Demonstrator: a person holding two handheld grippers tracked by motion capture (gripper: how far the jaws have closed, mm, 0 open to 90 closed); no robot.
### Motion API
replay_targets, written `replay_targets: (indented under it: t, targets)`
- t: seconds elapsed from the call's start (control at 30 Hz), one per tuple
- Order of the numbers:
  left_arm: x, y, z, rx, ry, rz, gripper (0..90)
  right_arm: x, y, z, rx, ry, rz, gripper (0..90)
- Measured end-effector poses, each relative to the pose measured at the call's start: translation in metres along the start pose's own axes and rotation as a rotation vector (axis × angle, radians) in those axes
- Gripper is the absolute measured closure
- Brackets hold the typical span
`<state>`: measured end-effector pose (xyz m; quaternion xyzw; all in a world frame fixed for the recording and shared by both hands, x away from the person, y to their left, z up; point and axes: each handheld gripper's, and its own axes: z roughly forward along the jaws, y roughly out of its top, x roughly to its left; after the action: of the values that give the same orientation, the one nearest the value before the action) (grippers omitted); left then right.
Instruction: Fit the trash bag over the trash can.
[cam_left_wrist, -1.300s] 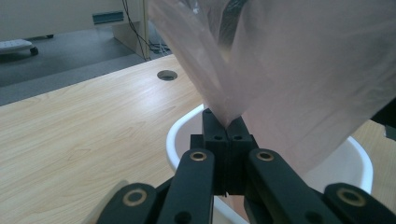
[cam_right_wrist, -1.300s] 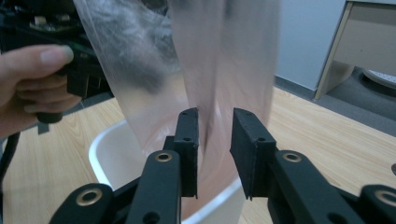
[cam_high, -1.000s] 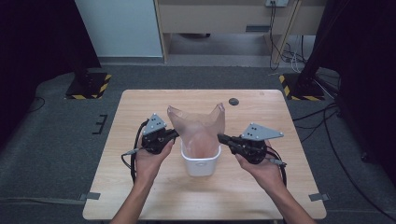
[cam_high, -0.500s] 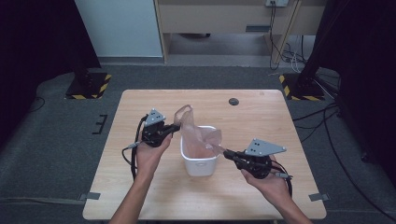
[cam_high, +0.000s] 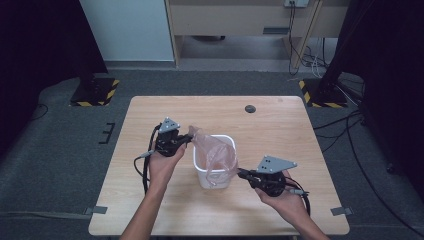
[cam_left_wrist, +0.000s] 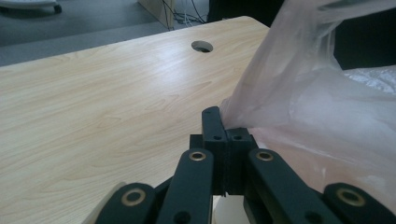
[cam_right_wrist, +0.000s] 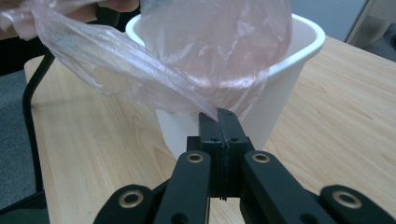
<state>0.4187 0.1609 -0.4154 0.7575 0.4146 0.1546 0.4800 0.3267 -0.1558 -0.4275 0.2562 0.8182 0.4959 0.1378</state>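
A pink bag (cam_high: 215, 155) is being fitted into a white bin (cam_high: 216, 177) standing near the table's (cam_high: 300, 140) middle. At the bin's left rim, the left gripper (cam_high: 187, 138) is clamped on one bag edge; at its front right, the right gripper (cam_high: 241, 173) is pinched on another, pulled down outside the rim. The bag's body is judged already inside; folding the mouth over the rim remains. The bag's long axis runs upright, mouth upward

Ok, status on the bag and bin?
Left gripper and right gripper both shut on thin pink plastic bag. Bag draped into small white plastic bin. Nothing blocking.
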Motion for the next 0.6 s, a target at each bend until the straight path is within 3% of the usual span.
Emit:
replay_targets:
  t: [0.27, 0.6]
  targets:
    - [-0.0021, -0.0055, 0.0061, -0.009, -0.013, -0.029, 90.0, 0.0003, -0.0028, 0.0058, 0.022, 0.008, -0.006, 90.0]
    - [-0.0015, -0.0073, 0.0085, -0.003, -0.018, -0.030, 90.0, -0.0002, -0.0047, 0.0085, 0.031, 0.015, -0.010, 90.0]
